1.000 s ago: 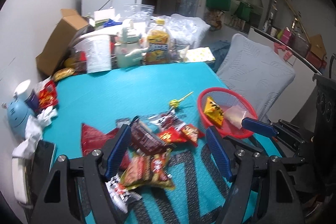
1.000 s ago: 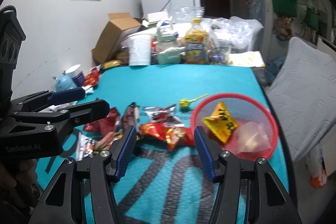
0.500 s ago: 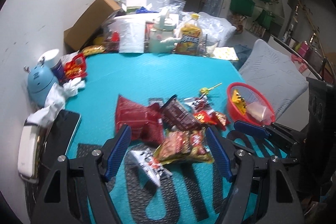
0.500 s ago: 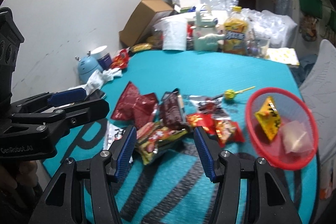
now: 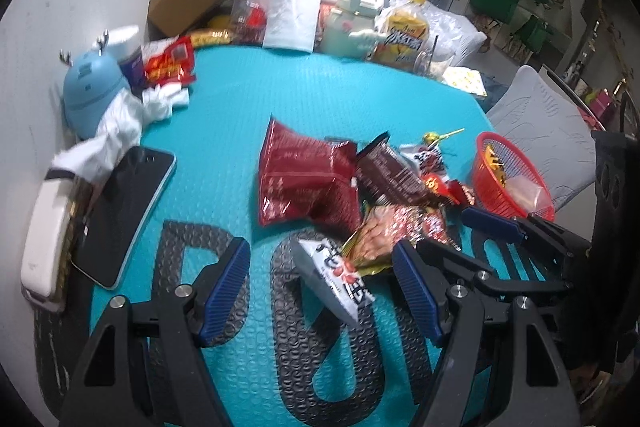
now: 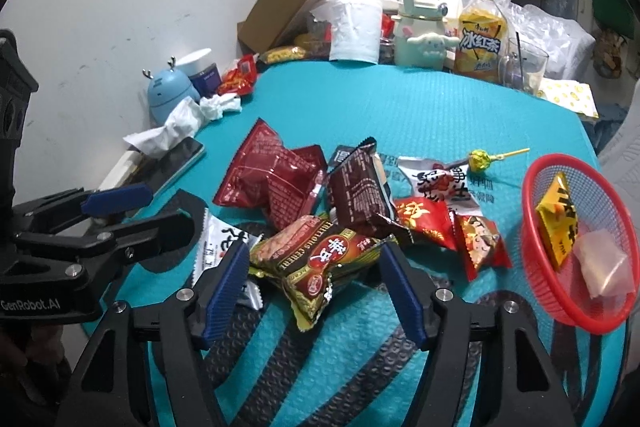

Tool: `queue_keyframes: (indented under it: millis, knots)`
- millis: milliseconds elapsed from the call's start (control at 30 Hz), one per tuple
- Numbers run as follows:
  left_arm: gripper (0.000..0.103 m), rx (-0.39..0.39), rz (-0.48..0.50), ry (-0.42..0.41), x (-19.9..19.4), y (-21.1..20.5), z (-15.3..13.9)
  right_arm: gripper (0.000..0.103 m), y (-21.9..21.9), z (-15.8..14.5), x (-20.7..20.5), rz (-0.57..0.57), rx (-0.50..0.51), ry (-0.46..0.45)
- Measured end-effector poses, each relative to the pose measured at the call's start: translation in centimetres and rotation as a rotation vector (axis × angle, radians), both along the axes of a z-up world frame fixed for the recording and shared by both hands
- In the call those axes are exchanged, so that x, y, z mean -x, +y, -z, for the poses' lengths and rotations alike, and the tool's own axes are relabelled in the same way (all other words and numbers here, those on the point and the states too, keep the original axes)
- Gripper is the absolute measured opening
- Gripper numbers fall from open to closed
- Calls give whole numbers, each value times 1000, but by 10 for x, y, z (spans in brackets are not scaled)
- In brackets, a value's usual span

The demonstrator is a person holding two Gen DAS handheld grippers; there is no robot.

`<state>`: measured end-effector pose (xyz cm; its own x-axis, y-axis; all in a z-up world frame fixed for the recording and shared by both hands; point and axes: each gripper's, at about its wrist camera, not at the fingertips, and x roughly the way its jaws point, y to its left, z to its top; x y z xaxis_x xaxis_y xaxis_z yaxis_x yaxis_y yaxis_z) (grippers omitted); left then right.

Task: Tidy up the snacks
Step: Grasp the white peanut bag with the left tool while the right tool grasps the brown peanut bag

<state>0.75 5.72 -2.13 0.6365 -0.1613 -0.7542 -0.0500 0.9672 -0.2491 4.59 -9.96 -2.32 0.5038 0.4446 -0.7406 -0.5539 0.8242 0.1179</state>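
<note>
- Snack packets (image 6: 320, 211) — dark red, brown, green-gold, white — lie heaped mid-table on the teal mat (image 6: 400, 107).
- Red mesh basket (image 6: 536, 267) sits just right of them — holding a yellow packet (image 6: 558, 223) and a clear pouch (image 6: 604, 265).
- Lollipop (image 6: 482, 159) lies behind the heap.

Black angular left gripper (image 5: 321, 287) and right gripper (image 6: 312, 287), ribbed blue pads, silver screws, white GenRobot.AI lettering

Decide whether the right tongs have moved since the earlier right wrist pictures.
Yes. The right tongs have come down and leftward, away from the basket, and now straddle the gold packet in the pile; their jaws are opening, pads not pressing it.
</note>
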Motion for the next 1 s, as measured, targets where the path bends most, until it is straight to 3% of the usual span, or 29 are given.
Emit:
queue_keyframes:
  millis: [367, 600, 900, 1000]
  knots:
    - [73, 53, -9, 96, -10, 5, 34, 71, 3, 26, -21, 11, -4, 89]
    - [73, 68, -2, 128, -13, 0, 47, 36, -1, 32, -22, -10, -63, 121]
    - [73, 72, 39, 144, -21, -14, 57, 21, -18, 35, -14, 1, -86, 162]
    - [73, 58, 42, 135, -21, -16, 57, 21, -26, 36, -8, 6, -87, 169]
